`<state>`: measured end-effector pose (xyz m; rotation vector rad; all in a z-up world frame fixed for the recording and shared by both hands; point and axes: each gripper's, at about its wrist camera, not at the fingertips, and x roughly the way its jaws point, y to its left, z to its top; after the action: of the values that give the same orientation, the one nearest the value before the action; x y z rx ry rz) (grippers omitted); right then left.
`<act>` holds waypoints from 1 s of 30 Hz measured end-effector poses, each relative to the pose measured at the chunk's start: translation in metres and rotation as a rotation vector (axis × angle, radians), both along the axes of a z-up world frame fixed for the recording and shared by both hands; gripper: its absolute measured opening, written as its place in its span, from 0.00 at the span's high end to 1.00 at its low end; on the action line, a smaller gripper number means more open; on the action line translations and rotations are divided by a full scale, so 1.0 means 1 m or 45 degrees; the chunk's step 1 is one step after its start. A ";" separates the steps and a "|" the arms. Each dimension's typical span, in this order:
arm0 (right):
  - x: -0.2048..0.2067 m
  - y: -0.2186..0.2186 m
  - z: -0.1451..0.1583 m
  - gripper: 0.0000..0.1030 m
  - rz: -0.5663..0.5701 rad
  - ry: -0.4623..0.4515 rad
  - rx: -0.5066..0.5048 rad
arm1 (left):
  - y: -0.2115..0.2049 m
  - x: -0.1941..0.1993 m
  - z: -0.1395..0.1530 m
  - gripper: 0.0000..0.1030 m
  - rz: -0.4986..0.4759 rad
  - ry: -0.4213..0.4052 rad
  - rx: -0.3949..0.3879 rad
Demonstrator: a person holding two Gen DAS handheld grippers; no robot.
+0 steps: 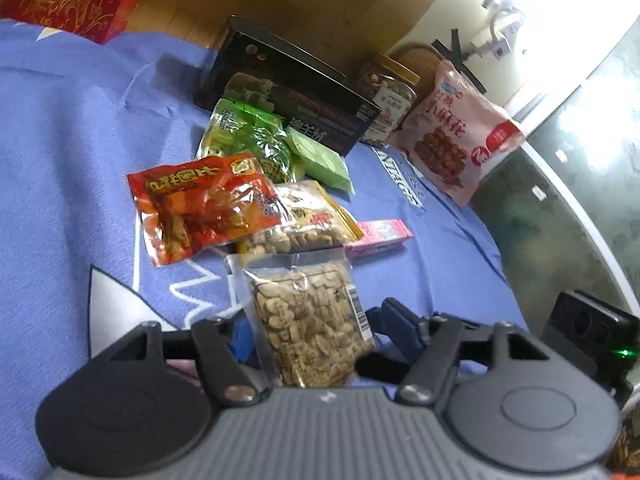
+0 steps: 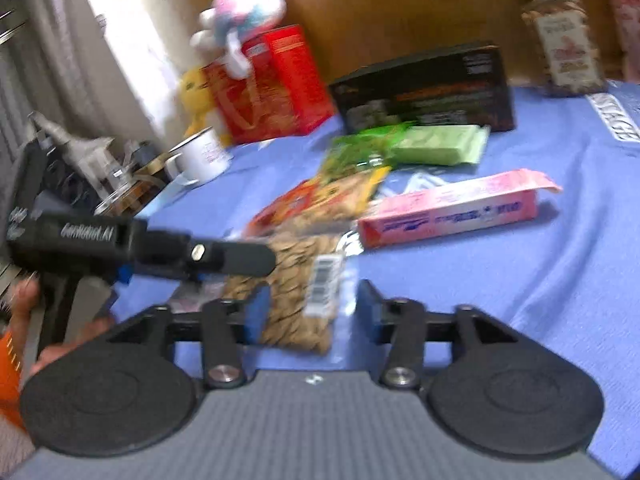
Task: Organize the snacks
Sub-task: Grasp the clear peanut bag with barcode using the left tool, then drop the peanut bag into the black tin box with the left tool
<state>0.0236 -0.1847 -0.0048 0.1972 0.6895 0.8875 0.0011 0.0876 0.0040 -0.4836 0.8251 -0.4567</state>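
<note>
A clear bag of nuts (image 1: 310,320) lies on the blue cloth (image 1: 80,152) nearest the tools, between the parted jaws of both the left gripper (image 1: 320,332) and the right gripper (image 2: 310,312); neither set of pads presses it. Beyond it lie an orange packet (image 1: 196,204), a yellow-edged nut bag (image 1: 296,220), a green packet (image 1: 248,144) and a pink carton (image 2: 452,212). At the far edge stand a black box (image 1: 288,92), a lidded jar of nuts (image 2: 560,36) and a pink pouch (image 1: 456,132). A red box (image 2: 272,84), mug (image 2: 204,156) and plush toy (image 2: 244,8) sit far left by a wooden wall.
</note>
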 end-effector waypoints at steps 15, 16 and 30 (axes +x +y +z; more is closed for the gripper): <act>0.021 0.030 0.039 0.76 -0.001 -0.287 -0.100 | -0.019 0.050 0.089 0.56 -0.085 -0.271 0.092; 0.032 0.031 0.048 0.76 -0.017 -0.299 -0.085 | -0.020 0.061 0.100 0.56 -0.078 -0.315 0.103; 0.167 0.027 0.087 0.56 -0.442 -0.363 -0.175 | -0.027 0.247 0.081 0.16 0.117 -0.236 0.281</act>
<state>0.1910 -0.1576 0.0820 0.0617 0.4304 0.5191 0.2479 0.0609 0.0849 -0.2691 0.6622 -0.3157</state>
